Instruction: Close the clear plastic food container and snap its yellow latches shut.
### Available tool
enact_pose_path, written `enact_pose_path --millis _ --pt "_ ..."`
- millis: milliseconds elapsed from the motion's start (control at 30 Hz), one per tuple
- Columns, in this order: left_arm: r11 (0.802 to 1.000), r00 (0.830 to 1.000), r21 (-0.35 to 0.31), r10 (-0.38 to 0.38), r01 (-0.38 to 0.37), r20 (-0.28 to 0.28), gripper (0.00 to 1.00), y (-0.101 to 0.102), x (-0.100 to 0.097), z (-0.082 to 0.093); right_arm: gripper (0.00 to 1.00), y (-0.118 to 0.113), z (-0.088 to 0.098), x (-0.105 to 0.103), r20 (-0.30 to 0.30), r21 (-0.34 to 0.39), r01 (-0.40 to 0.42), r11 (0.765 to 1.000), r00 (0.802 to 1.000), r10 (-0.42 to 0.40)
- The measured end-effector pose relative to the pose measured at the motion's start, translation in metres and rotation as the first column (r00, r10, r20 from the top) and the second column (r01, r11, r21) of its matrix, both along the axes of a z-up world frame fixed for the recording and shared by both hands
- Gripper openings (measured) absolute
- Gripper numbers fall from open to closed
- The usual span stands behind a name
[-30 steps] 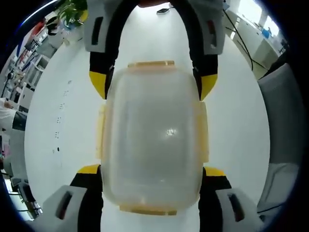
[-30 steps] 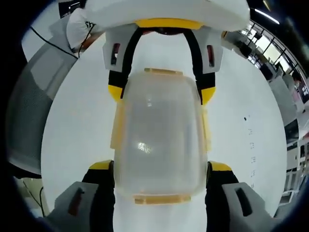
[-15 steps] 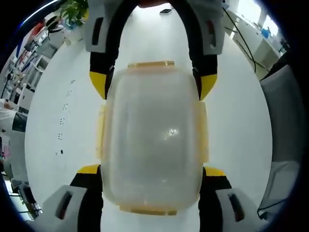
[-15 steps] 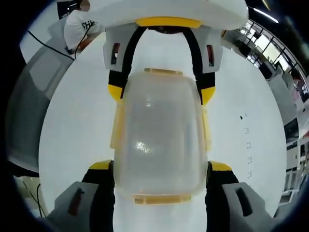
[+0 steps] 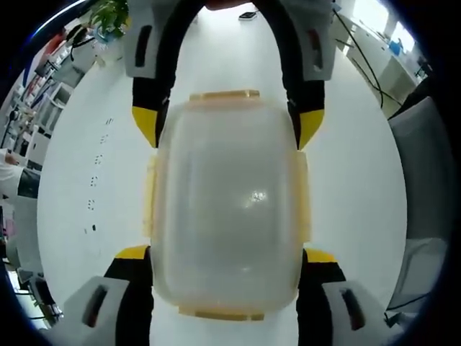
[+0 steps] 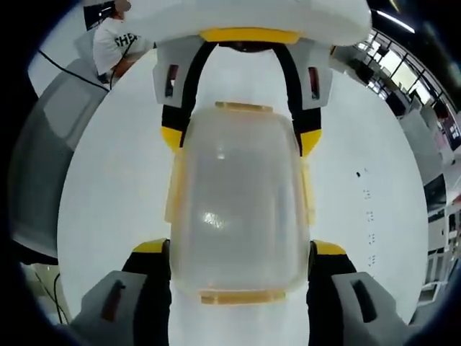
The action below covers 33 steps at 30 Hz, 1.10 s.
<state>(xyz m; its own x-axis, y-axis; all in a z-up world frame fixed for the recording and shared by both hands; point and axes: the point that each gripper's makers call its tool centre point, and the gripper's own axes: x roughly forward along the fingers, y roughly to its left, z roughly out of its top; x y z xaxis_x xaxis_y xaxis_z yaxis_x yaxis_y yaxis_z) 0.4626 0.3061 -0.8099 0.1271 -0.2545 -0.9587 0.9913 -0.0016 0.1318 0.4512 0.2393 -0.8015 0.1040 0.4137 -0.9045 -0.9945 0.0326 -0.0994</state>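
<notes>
Lid sat on the clear rectangular plastic food container (image 5: 227,209) with yellow latches (image 5: 224,94) on the white desk (image 5: 86,166); we saw left tool (image 5: 227,263) and right tool (image 6: 238,256) each clamped on opposite ends.

left gripper view: looks steeply down and forward along its own jaws, very close over the clear container (image 5: 227,209) on the white table (image 5: 94,180).
right gripper view: same closeness, facing it from the container's opposite end.
shared: the container (image 6: 238,209), table (image 6: 115,202), and each opposite gripper's jaws.
</notes>
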Motion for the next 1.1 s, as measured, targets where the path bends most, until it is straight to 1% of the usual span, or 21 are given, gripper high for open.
enact_pose_path --millis 200,267,367,433,467,500,533,567,600,667,733,767,800,833,867,900,933,967,1000,1033,1100 --pt "1.0 1.0 -0.031 0.005 -0.005 -0.002 0.81 -0.001 -0.003 0.005 0.76 0.001 0.002 0.0 0.013 0.053 -0.003 0.999 1.0 0.002" --pt "0.998 1.0 -0.058 0.024 -0.024 0.0 0.8 -0.001 -0.003 0.009 0.76 0.001 0.003 0.001 0.018 0.082 0.009 0.997 1.0 -0.011" --pt "0.991 0.998 -0.127 0.052 -0.049 0.021 0.83 -0.003 0.001 0.017 0.76 0.002 0.006 0.001 0.03 0.133 0.026 0.991 0.999 -0.03" --pt "0.98 0.996 -0.189 0.081 -0.07 0.049 0.83 -0.004 0.004 0.022 0.78 0.004 0.011 0.006 0.076 0.19 0.052 0.98 0.995 -0.068" --pt "0.972 0.993 -0.215 0.105 -0.091 0.054 0.84 -0.003 0.004 0.024 0.79 0.004 0.012 0.007 0.08 0.219 0.068 0.973 0.993 -0.087" --pt "0.959 0.988 -0.254 0.144 -0.125 0.055 0.83 -0.002 0.004 0.025 0.79 0.003 0.013 0.005 0.058 0.253 0.108 0.961 0.99 -0.126" --pt "0.948 0.984 -0.284 0.165 -0.142 0.059 0.83 -0.001 0.004 0.027 0.8 0.002 0.014 0.007 0.063 0.263 0.121 0.957 0.988 -0.142" --pt "0.937 0.981 -0.308 0.187 -0.163 0.052 0.83 -0.001 0.003 0.027 0.81 0.001 0.016 0.007 0.067 0.307 0.148 0.94 0.982 -0.177" --pt "0.916 0.972 -0.347 0.23 -0.2 0.046 0.83 0.001 0.002 0.027 0.82 0.001 0.017 0.006 0.062 0.321 0.155 0.934 0.981 -0.185" --pt "0.885 0.958 -0.394 0.284 -0.247 0.036 0.84 0.004 -0.002 0.026 0.85 -0.003 0.018 0.004 0.052 0.359 0.199 0.912 0.971 -0.232" --pt "0.847 0.939 -0.447 0.342 -0.288 0.044 0.84 0.006 -0.004 0.027 0.87 -0.005 0.021 0.002 0.046 0.411 0.242 0.879 0.957 -0.286" --pt "0.841 0.935 -0.453 0.352 -0.295 0.045 0.84 0.007 -0.004 0.027 0.87 -0.007 0.021 0.001 0.038 0.427 0.265 0.865 0.95 -0.31" --pt "0.816 0.92 -0.478 0.39 -0.324 0.044 0.84 0.01 -0.006 0.026 0.88 -0.012 0.021 0.002 0.044 0.441 0.297 0.847 0.935 -0.351" --pt "0.798 0.909 -0.493 0.416 -0.347 0.032 0.85 0.011 -0.008 0.025 0.87 -0.014 0.021 0.001 0.045 0.453 0.309 0.836 0.929 -0.368" --pt "0.776 0.896 -0.512 0.443 -0.368 0.027 0.85 0.013 -0.008 0.025 0.87 -0.014 0.022 -0.001 0.025 0.476 0.333 0.814 0.92 -0.39" --pt "0.742 0.874 -0.541 0.485 -0.397 0.025 0.85 0.016 -0.006 0.023 0.87 -0.016 0.021 -0.003 0.017 0.483 0.349 0.803 0.913 -0.407" --pt "0.722 0.86 -0.554 0.509 -0.414 0.02 0.85 0.018 -0.007 0.023 0.87 -0.018 0.019 -0.006 0.003 0.483 0.371 0.793 0.905 -0.426" --pt "0.699 0.844 -0.563 0.536 -0.441 0.004 0.85 0.02 -0.011 0.021 0.87 -0.019 0.018 -0.007 0.006 0.479 0.374 0.794 0.903 -0.429" --pt "0.695 0.841 -0.563 0.54 -0.446 0.0 0.85 0.021 -0.013 0.019 0.87 -0.019 0.017 -0.01 0.009 0.485 0.376 0.79 0.901 -0.434" --pt "0.683 0.831 -0.562 0.556 -0.467 -0.014 0.83 0.023 -0.015 0.016 0.86 -0.019 0.015 -0.012 0.001 0.486 0.384 0.785 0.898 -0.44" --pt "0.66 0.818 -0.572 0.574 -0.487 -0.035 0.83 0.024 -0.015 0.011 0.86 -0.019 0.015 -0.015 -0.016 0.504 0.417 0.756 0.88 -0.475"
